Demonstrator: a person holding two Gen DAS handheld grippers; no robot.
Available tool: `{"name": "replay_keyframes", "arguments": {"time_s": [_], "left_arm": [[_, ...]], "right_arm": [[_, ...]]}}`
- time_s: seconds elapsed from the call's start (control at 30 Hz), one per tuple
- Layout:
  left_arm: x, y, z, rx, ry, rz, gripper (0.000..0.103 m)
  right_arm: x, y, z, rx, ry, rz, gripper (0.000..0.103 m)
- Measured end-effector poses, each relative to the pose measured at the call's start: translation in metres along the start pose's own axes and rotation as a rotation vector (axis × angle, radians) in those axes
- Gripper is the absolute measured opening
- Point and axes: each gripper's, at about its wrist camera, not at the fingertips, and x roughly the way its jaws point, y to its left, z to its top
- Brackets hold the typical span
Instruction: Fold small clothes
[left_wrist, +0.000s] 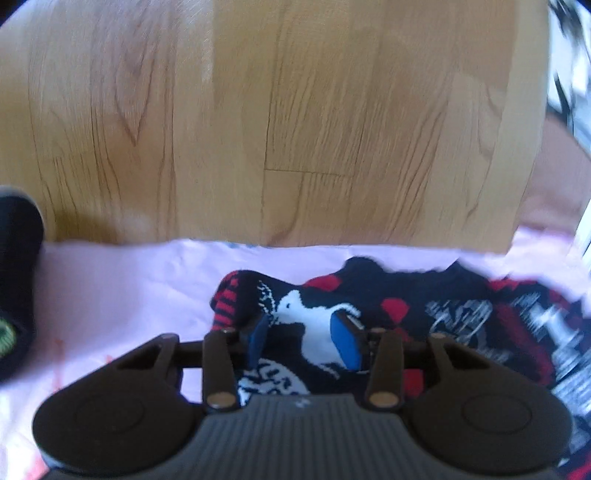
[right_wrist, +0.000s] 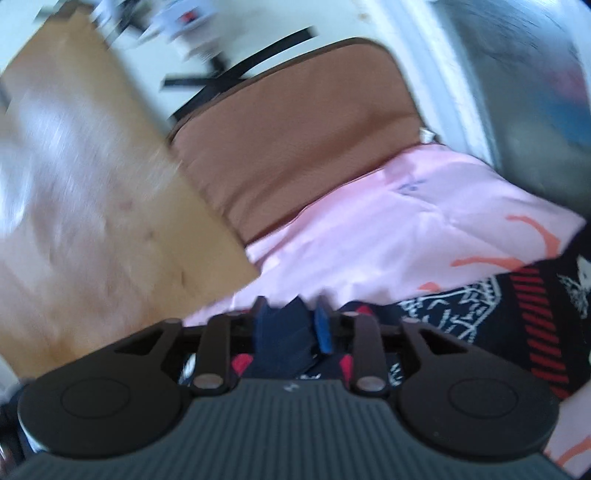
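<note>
patterned garment (left_wrist: 369, 317) on pink sheet (left_wrist: 122, 295), left gripper (left_wrist: 306, 338) parted above

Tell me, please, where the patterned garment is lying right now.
The patterned garment lies on the pink cloth, just ahead of the left hand-held gripper in the left wrist view, near the wooden floor.

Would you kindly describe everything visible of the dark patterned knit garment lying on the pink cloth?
The dark navy knit garment with red blocks and stripes and white bird-like figures looks soft and woolly. It lies rumpled, partly bunched, on the pink cloth near the edge beside the wooden floor. The left gripper hangs open just over its white figure. In the right wrist view a dark blue fold of it stands between the fingers of the right gripper; whether they pinch it is unclear.
</note>
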Motion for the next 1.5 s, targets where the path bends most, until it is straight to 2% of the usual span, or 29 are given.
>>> {"name": "replay_keyframes", "arguments": {"time_s": [0.03,0.1,0.17,0.2,0.3,0.33,0.37,0.47,0.57,0.67,0.77,0.87,0.9,0.93,1.0,1.07,1.17,1.23,1.3,1.33,1.4,1.47,1.5], "left_arm": [[0.004,0.003,0.000,0.000,0.012,0.013,0.039],[0.011,0.018,0.002,-0.079,0.025,-0.028,0.038],[0.011,0.022,0.002,-0.093,0.026,-0.047,0.039],[0.010,0.020,0.002,-0.083,0.024,-0.046,0.041],[0.006,0.022,0.000,-0.101,0.002,-0.071,0.045],[0.002,0.025,-0.001,-0.121,-0.013,-0.086,0.045],[-0.003,0.029,-0.002,-0.150,-0.031,-0.106,0.045],[-0.013,0.048,-0.001,-0.269,-0.071,-0.156,0.045],[-0.019,0.073,0.002,-0.415,-0.109,-0.220,0.045],[-0.023,0.099,0.002,-0.544,-0.129,-0.273,0.045],[-0.020,0.116,0.000,-0.615,-0.121,-0.290,0.045],[-0.014,0.123,-0.002,-0.648,-0.096,-0.299,0.045],[-0.012,0.124,-0.002,-0.649,-0.090,-0.299,0.045],[-0.011,0.123,-0.001,-0.643,-0.088,-0.300,0.045],[-0.011,0.118,0.001,-0.621,-0.091,-0.311,0.045],[-0.011,0.112,0.002,-0.596,-0.088,-0.329,0.045],[-0.009,0.096,0.005,-0.544,-0.075,-0.370,0.045],[-0.009,0.079,0.006,-0.479,-0.073,-0.396,0.046],[-0.011,0.063,0.006,-0.403,-0.073,-0.397,0.047],[-0.011,0.056,0.006,-0.362,-0.071,-0.393,0.047],[-0.013,0.045,0.003,-0.299,-0.070,-0.387,0.049],[-0.012,0.039,0.001,-0.266,-0.061,-0.373,0.050],[-0.013,0.037,0.000,-0.259,-0.054,-0.367,0.051]], "right_arm": [[0.006,0.003,-0.002,-0.006,0.022,0.001,0.043],[0.019,0.000,-0.005,0.002,0.065,-0.015,0.043],[0.037,-0.008,-0.010,0.038,0.139,-0.044,0.043],[0.035,-0.011,-0.015,0.044,0.113,-0.034,0.040],[0.035,-0.008,-0.012,0.039,0.128,-0.040,0.038],[0.036,-0.005,-0.013,0.018,0.138,-0.042,0.011],[0.040,-0.002,-0.013,-0.011,0.165,-0.044,0.008],[0.031,0.016,-0.007,-0.047,0.141,-0.052,0.007],[0.013,0.055,0.006,-0.089,0.084,0.043,0.007],[0.003,0.117,0.007,-0.184,0.074,0.175,0.007],[0.009,0.183,-0.008,-0.257,0.129,0.325,0.007],[0.031,0.234,-0.037,-0.308,0.256,0.417,0.011],[0.039,0.244,-0.046,-0.343,0.309,0.433,0.017],[0.044,0.248,-0.052,-0.361,0.331,0.414,0.023],[0.044,0.238,-0.053,-0.322,0.292,0.362,0.026],[0.041,0.215,-0.048,-0.253,0.270,0.354,0.026],[0.038,0.184,-0.046,-0.197,0.242,0.269,0.026],[0.046,0.172,-0.055,-0.196,0.288,0.229,0.026],[0.061,0.158,-0.078,-0.206,0.414,0.208,0.023],[0.053,0.152,-0.082,-0.213,0.362,0.222,0.020],[0.039,0.146,-0.072,-0.175,0.369,0.230,0.021],[0.008,0.123,-0.053,-0.093,0.266,0.277,0.024],[-0.012,0.108,-0.042,-0.066,0.199,0.267,0.024]]}}
